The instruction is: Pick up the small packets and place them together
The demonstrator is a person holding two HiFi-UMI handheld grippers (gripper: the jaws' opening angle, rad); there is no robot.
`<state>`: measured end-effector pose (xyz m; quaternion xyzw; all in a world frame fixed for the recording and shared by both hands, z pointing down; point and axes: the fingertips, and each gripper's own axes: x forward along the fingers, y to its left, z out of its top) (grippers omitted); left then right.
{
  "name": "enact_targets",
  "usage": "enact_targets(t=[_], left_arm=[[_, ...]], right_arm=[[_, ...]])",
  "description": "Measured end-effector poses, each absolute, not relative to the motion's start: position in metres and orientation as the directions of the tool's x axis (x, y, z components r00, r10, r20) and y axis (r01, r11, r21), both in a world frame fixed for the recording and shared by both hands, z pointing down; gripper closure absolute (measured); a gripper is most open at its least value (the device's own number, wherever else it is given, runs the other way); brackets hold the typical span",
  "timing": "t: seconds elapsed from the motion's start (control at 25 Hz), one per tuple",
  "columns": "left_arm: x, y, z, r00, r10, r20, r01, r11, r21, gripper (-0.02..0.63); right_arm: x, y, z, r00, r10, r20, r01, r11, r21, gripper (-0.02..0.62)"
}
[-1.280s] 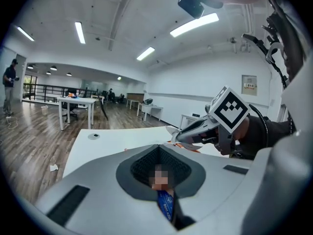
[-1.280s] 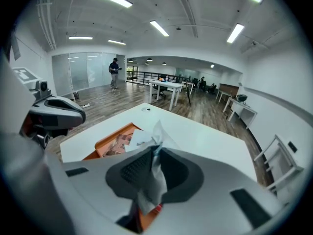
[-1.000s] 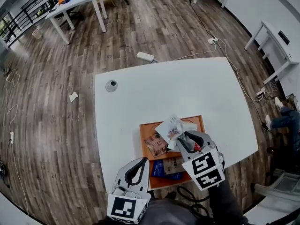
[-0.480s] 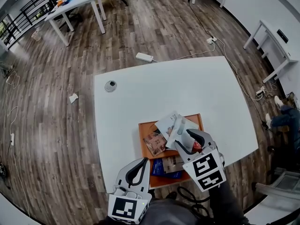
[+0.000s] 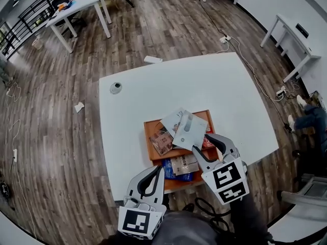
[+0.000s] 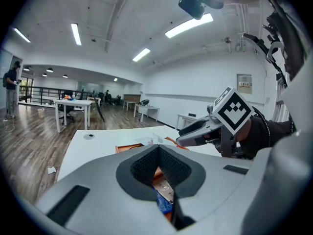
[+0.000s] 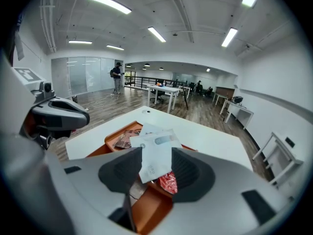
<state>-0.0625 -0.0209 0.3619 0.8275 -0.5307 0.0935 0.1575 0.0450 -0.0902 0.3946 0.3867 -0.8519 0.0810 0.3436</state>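
Standing on a plank floor [image 5: 61, 111], the white table [image 5: 153, 96] carries a small round grey fitting [image 5: 116, 88] near its far left corner and an orange tray [image 5: 149, 137] towards the near edge.

Tray contents: the packets lie in a loose heap. A white packet [image 5: 190, 130] is topmost, a brown packet [image 5: 162, 142] to its left, a red packet [image 5: 207, 143] at the right, and a tan packet [image 5: 184, 165] and a blue packet [image 5: 173, 176] nearer the person.

Right gripper [image 5: 201, 142]: over the tray's right side, jaws spread, having just been opening. The white packet's near corner lies between them; the pads are not seen pressing on it.

Left gripper [image 5: 157, 170]: at the tray's near left corner, tips pressed together, nothing held.

Room: open office with strip lights [image 7: 107, 3] overhead. White desks [image 5: 76, 6] stand at far left and right. A power strip [image 5: 153, 59] and cables [image 5: 245, 55] lie beyond the table, a paper scrap [image 5: 78, 106] to its left. A person [image 7: 116, 77] stands in the distance.
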Motion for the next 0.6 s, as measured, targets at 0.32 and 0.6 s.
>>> enact_targets(t=[0.32,0.6], left_arm=[[-0.041,0.012,0.356,0.442,-0.842,0.308,-0.897,-0.413,0.16,0.603],[-0.043,0.024,0.362,0.437,-0.841,0.319,-0.899,-0.401,0.173,0.603]], right_arm=[[0.063,-0.05,0.398,-0.453,-0.587,0.671,-0.706,0.696,0.133,0.408],[0.036,-0.008,0.442,-0.494,-0.411,0.766,-0.592,0.805,0.051,0.408]])
